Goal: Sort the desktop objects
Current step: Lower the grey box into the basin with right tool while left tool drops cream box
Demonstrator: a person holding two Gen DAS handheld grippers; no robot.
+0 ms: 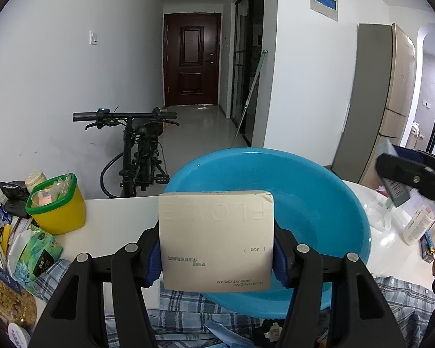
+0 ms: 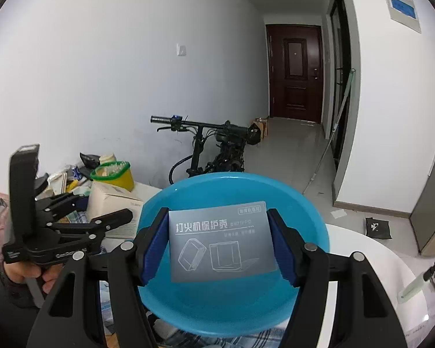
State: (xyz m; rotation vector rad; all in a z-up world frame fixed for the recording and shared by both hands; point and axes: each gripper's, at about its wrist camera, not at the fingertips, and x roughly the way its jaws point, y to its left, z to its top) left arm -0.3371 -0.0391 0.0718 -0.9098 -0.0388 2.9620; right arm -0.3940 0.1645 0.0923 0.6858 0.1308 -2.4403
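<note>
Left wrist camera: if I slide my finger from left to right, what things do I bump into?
Yellow tub → bicycle → cream box in the left gripper → blue basin → right gripper.

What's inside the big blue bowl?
The blue bowl looks bare on the parts that show. The grey box in the right gripper and the beige box in the left gripper cover its middle, so that part is hidden.

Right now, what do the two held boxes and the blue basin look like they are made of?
Beige box in the left gripper: matte paperboard, embossed lettering, creased corner. Grey box in the right gripper: printed card, smooth with a slight sheen. Blue basin: likely moulded plastic, glossy, with soft highlights on its wall.
</note>
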